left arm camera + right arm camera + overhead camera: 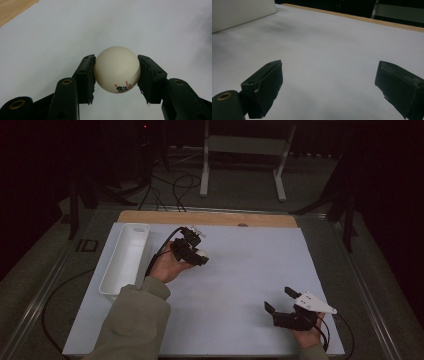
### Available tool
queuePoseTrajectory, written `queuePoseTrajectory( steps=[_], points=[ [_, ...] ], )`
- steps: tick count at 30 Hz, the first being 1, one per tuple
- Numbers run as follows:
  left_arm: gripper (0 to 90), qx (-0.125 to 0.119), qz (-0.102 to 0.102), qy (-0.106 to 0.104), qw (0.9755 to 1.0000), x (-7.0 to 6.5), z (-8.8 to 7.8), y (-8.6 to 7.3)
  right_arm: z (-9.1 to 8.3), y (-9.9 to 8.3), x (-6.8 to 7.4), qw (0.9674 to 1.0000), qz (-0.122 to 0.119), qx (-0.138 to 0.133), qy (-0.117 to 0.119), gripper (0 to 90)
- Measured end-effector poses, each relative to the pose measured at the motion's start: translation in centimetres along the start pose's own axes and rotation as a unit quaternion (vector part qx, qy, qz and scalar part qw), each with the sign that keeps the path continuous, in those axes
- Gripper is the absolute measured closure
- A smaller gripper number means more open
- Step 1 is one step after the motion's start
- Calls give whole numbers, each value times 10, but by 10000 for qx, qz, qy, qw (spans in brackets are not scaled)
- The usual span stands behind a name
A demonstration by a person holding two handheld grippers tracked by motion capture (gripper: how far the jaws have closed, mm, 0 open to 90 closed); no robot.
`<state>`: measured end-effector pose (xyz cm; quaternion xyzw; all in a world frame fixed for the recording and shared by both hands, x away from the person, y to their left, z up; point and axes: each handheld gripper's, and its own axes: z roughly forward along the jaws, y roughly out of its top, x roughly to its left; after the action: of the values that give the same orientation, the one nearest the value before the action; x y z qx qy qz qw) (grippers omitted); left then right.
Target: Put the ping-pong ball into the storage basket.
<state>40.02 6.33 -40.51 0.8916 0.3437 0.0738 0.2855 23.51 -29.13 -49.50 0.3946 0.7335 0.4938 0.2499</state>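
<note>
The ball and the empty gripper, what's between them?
Nothing: in the high view, only bare white table lies between the ball in the left gripper and the open right gripper.

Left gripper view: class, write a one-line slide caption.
Left gripper clamps a white table tennis ball above the white table sheet.

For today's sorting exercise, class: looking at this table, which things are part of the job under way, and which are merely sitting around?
In the job:
- left claw, shut on the white ball
- white tray, beside that hand, a likely drop-off
- right claw, open, holding nothing

Just lying about:
- white table sheet
- metal stand behind the table
- floor cables
</note>
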Motion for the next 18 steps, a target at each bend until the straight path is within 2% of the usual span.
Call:
queuePoseTrajectory(
  steps=[18],
  points=[
    [512, -73, -58, 97, 9999, 7, -14, -3, -1, 0, -1, 10000, 4, -70, 26, 72]
  ],
)
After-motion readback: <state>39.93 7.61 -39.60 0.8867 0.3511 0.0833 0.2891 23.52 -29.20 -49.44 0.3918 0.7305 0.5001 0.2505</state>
